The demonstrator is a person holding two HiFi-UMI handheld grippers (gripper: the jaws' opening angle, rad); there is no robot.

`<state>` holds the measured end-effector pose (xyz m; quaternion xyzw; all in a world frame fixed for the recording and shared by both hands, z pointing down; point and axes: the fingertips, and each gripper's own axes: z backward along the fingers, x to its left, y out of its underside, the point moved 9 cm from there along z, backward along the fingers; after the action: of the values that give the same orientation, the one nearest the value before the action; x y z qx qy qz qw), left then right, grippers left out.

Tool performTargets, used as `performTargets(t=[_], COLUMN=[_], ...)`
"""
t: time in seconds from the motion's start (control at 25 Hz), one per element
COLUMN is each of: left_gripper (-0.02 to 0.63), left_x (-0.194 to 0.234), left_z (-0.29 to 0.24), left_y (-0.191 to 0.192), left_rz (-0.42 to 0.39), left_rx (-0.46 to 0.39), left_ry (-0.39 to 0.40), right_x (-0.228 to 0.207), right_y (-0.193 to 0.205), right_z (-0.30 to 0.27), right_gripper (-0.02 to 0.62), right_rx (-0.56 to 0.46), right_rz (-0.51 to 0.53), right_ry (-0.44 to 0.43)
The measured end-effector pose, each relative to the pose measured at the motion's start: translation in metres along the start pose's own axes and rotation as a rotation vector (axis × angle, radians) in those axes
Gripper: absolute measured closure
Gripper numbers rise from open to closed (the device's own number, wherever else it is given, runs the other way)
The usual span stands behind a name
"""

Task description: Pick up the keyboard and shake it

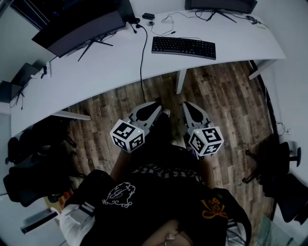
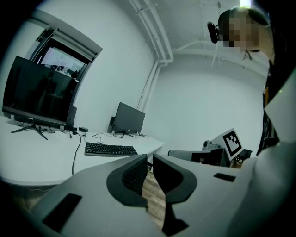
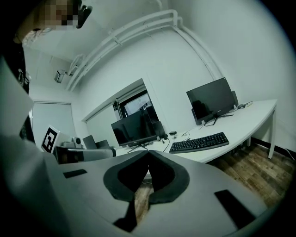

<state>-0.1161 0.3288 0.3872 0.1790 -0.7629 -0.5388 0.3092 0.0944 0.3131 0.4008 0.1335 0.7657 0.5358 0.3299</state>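
The person stands in front of a curved white desk (image 1: 110, 67), holding both grippers low and close to the body, above the wooden floor (image 1: 226, 96). The left gripper (image 1: 157, 105) and the right gripper (image 1: 186, 104) sit side by side, well short of the desk edge, both pointing toward it.

In the left gripper view, the left gripper (image 2: 150, 159) has its jaws drawn almost together, leaving only a thin slit through which the floor planks show; nothing is between them. In the right gripper view, the right gripper (image 3: 148, 155) has its jaw tips meeting, also with nothing held.

The black keyboard (image 1: 183, 47) lies flat on the desk, ahead of the grippers and well apart from them. It also shows in the left gripper view (image 2: 111, 149) and the right gripper view (image 3: 200, 142). 2 dark monitors stand on the desk: 1 large monitor (image 1: 79, 26) to the keyboard's left and 1 smaller monitor (image 1: 221, 5) behind it. A black cable (image 1: 142, 53) runs across the desktop and over its front edge.
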Motion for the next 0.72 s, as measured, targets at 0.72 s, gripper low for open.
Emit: performTargets(t=[0.72], left_gripper=[0.555], left_x=[0.146], left_z=[-0.124], left_y=[-0.046], left_rz=[0.014], left_rx=[0.047], left_ry=[0.017], right_x=[-0.097], right_y=[-0.047], right_z=[-0.136], right_gripper=[0.583], right_rx=[0.064], right_rz=[-0.022], right_ry=[0.105])
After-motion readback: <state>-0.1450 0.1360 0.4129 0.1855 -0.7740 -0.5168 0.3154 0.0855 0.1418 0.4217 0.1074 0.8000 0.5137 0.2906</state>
